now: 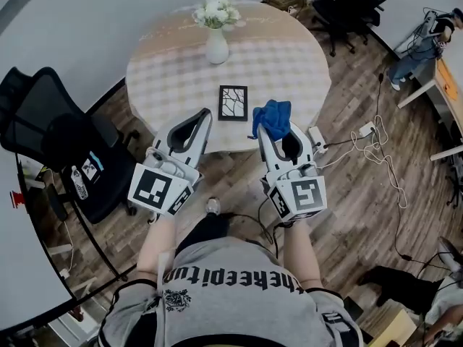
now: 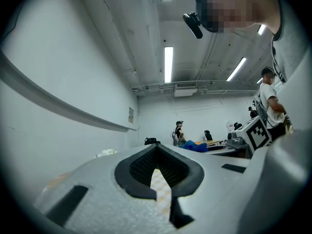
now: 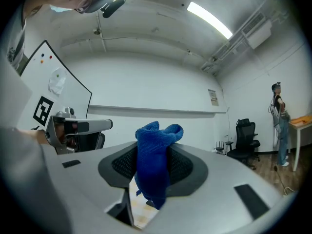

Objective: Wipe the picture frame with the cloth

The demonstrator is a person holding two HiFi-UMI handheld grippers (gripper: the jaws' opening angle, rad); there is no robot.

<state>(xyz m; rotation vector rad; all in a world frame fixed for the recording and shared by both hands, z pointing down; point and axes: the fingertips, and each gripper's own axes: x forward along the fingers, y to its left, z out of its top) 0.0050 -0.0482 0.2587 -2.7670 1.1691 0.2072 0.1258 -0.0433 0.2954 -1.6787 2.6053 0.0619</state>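
Centrally, the picture frame (image 1: 233, 103) lies flat on the round table (image 1: 289, 56). Just right of it, the right gripper (image 1: 277, 130) clamps the blue cloth (image 1: 273, 114); the left gripper (image 1: 202, 116), lower left, has jaws together, empty.

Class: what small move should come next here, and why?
Probably shift the right gripper left and down, laying the cloth on the picture frame: the cloth is already clamped, but is held beside the frame, apart from it.

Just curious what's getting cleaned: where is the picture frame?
In the head view, the picture frame lies flat on the round table near its front edge, just left of the blue cloth.
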